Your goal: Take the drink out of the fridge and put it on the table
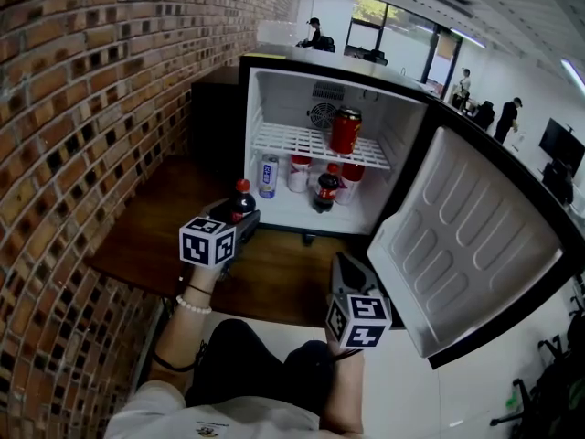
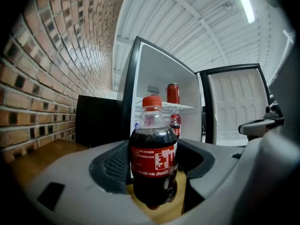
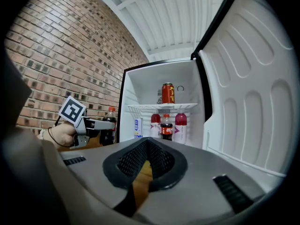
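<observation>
The left claw [image 1: 241, 218] was clenched on the small plastic cola bottle with the red cap and red label [image 2: 153, 146]. Its two padded jaws pressed the sides of the bottle at about the height of the label, and so the bottle stood upright and the cap stayed free. The bottle was already outside the small black fridge with the white inside [image 1: 274, 90], to the left of its opening and over the brown wooden counter [image 1: 283, 282]. Whether its base touched the wood could not be told. This grip probably suited setting it down straight, without tipping. The right claw [image 3: 146, 146] was closed with nothing between its jaws and was held level before the fridge, apart from the bottle; it seemed only to wait. The white-lined fridge door [image 1: 475, 236] stood wide open to the right, which left the way clear. Inside, a red can [image 1: 345, 130] stood on the white wire shelf [image 1: 292, 142]. Below it stood a slim blue and white can [image 1: 268, 176], a second cola bottle [image 1: 325, 191] and some red and white bottles. The counter was smooth, flat wood and carried the fridge too, next to a red brick wall [image 1: 91, 108]. Beyond was a bright open office with a white floor [image 1: 411, 382], strip lights and some people far away.
</observation>
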### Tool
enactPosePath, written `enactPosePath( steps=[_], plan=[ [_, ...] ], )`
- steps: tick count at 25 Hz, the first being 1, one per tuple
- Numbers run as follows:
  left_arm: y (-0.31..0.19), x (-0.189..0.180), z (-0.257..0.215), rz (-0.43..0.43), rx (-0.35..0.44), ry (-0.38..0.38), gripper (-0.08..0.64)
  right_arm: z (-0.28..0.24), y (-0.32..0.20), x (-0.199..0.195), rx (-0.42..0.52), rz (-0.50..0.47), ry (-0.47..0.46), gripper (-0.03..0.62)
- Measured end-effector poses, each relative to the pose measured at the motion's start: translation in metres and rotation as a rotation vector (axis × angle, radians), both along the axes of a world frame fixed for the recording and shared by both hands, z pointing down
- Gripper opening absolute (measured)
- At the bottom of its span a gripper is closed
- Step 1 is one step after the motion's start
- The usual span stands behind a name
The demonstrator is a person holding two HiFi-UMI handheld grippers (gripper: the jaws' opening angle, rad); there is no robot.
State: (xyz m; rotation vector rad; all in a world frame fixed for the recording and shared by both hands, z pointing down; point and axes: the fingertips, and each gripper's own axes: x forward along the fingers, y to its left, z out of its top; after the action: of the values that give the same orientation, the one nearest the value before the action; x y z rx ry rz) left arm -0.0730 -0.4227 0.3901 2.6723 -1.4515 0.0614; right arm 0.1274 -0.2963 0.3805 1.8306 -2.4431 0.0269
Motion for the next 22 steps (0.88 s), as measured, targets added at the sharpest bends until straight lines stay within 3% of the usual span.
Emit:
enactPosePath(
  steps=[14,22],
  plan=[
    [-0.024,-0.063,0.055,-0.175,-0.035,-0.001,0.302,0.003,-0.004,-0.001,-0.01,-0.004,0.005,0.012],
    [-0.03,-0.08,0.076,-0.229,-0.055,-0.004,0.302,0.001,-0.005,-0.003,-0.007,-0.006,0.01,0.012]
  ],
)
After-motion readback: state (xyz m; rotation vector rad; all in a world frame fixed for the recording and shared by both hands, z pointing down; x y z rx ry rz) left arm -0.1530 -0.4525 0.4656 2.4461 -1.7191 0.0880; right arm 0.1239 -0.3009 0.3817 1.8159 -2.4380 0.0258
